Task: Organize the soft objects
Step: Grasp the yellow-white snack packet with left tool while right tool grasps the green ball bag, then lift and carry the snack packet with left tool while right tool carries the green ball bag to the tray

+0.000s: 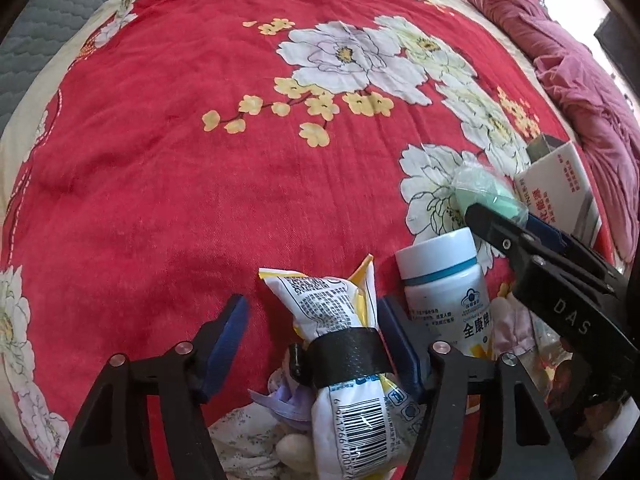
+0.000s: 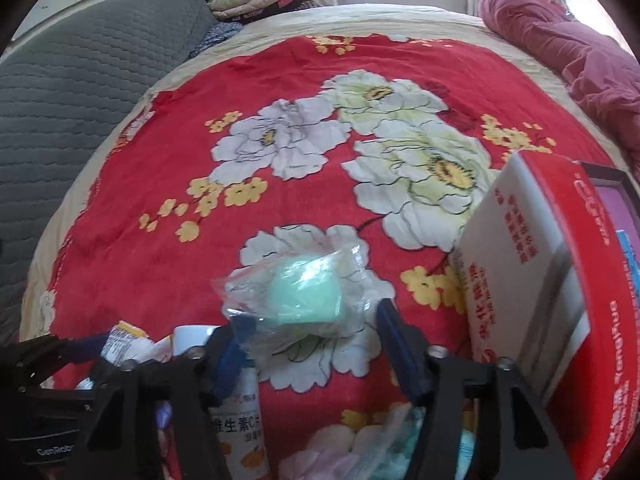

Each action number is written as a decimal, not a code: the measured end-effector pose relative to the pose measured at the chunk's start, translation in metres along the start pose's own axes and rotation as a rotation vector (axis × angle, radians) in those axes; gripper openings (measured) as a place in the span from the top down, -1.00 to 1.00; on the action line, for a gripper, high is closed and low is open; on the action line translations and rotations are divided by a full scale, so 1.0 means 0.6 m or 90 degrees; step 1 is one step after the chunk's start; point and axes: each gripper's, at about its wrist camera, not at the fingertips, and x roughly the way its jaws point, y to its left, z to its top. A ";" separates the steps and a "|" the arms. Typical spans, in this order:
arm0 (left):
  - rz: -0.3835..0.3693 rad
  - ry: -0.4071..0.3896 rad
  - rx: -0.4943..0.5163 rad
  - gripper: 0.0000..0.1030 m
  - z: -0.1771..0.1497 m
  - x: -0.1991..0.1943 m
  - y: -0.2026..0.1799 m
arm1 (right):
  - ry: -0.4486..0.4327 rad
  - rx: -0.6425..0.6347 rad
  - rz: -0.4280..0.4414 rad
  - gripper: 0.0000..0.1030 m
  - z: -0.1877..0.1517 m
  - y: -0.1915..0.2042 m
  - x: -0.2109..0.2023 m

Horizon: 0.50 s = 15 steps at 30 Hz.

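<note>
We find the pale green soft ball sealed in a clear plastic bag (image 2: 308, 300) lying on the red bedspread printed with white peonies and yellow blossoms (image 2: 304, 80), toward its near right side, over one of the white flowers. The right gripper (image 2: 316, 344) has its blue-padded fingers on either side of the bag; the left pad touches the crinkled plastic while the right pad stands a little apart, so the claw is half-wide and not pressing the ball.

In the left wrist view, the white and yellow snack packet bound by a black band (image 1: 340, 320), with dense black print and a barcode, lies near the bedspread's near edge between the fingers of the left gripper (image 1: 316, 316). The right pad sits just beside the packet, the left pad is well apart, so this claw stands wide.

Just right of the packet stands a white plastic bottle with a white cap and a teal ring (image 1: 444, 280), its label reading "全康牌". Beside the bagged ball, a white and red cardboard box with red Chinese lettering (image 2: 532, 272) leans at the bedspread's right edge. The right gripper's arm shows "DAS", the left's "GenRobo".
</note>
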 end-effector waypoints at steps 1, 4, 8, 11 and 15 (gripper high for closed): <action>0.004 0.003 0.004 -0.27 0.000 0.002 -0.003 | -0.003 0.004 0.003 -0.07 -0.001 -0.001 0.000; 0.002 0.009 0.007 -0.09 0.001 0.005 -0.008 | -0.012 0.010 0.011 -0.03 -0.001 -0.006 -0.005; 0.008 0.009 0.009 0.13 0.005 0.010 -0.014 | -0.025 0.023 0.018 -0.02 -0.001 -0.018 -0.017; -0.006 -0.001 -0.002 0.17 0.006 0.008 -0.012 | -0.033 0.028 0.024 -0.01 -0.003 -0.025 -0.025; -0.025 -0.017 -0.022 0.20 0.003 0.000 -0.007 | -0.040 0.031 0.025 -0.01 -0.006 -0.027 -0.032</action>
